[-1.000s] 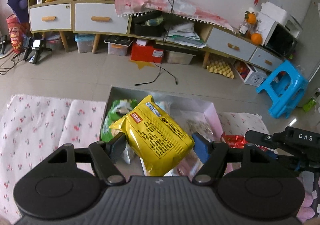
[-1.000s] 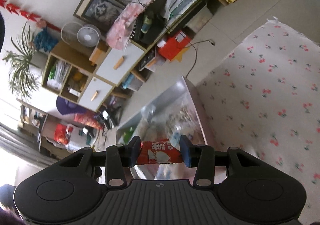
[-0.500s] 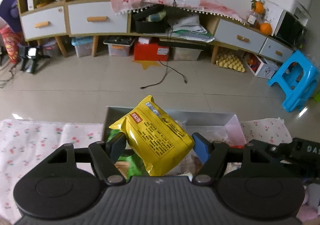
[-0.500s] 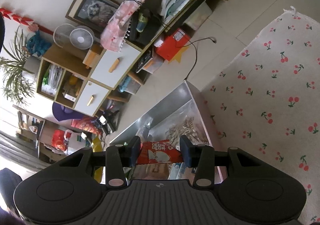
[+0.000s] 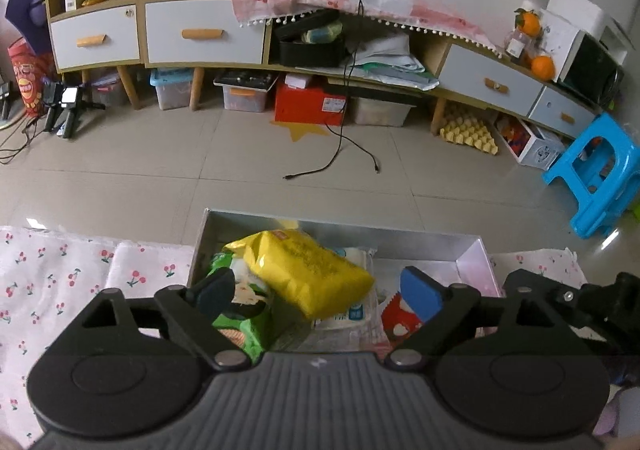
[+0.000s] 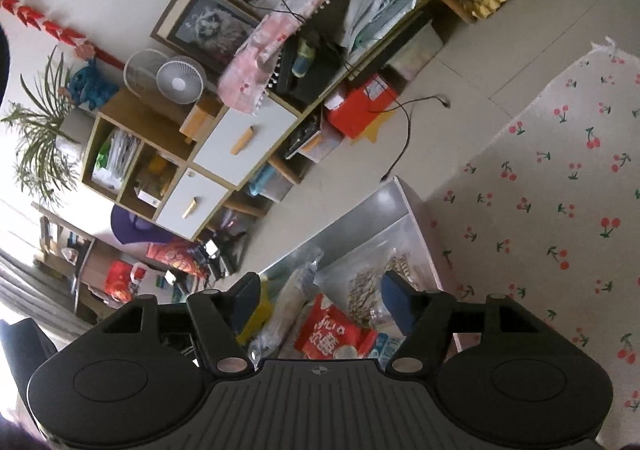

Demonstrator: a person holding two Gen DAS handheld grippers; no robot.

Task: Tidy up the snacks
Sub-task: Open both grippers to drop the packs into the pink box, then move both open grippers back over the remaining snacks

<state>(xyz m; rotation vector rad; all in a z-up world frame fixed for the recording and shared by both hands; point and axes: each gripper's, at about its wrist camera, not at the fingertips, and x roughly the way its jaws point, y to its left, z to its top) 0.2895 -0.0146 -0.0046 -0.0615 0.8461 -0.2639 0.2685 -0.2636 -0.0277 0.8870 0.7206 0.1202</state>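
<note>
A silver box (image 5: 344,229) stands on the cherry-print cloth and holds several snack packs. A yellow snack bag (image 5: 308,272) lies loose on top of them, beside a green pack (image 5: 236,324). My left gripper (image 5: 318,292) is open just above the box, its jaws wide apart and empty. A small red snack pack (image 6: 332,332) lies loose in the box (image 6: 348,217); it also shows in the left wrist view (image 5: 396,320). My right gripper (image 6: 320,296) is open above it. A clear bag of brown snacks (image 6: 368,286) lies at the box's right side.
The cherry-print cloth (image 6: 552,205) covers the surface right and left (image 5: 60,270) of the box. Beyond it is tiled floor with a black cable (image 5: 340,153), low cabinets (image 5: 160,33) and a blue stool (image 5: 600,177). The right gripper's body (image 5: 580,302) shows beside the box.
Both grippers have opened over the box. The yellow bag dropped from the left gripper and the red pack from the right gripper; both now lie in the box.
</note>
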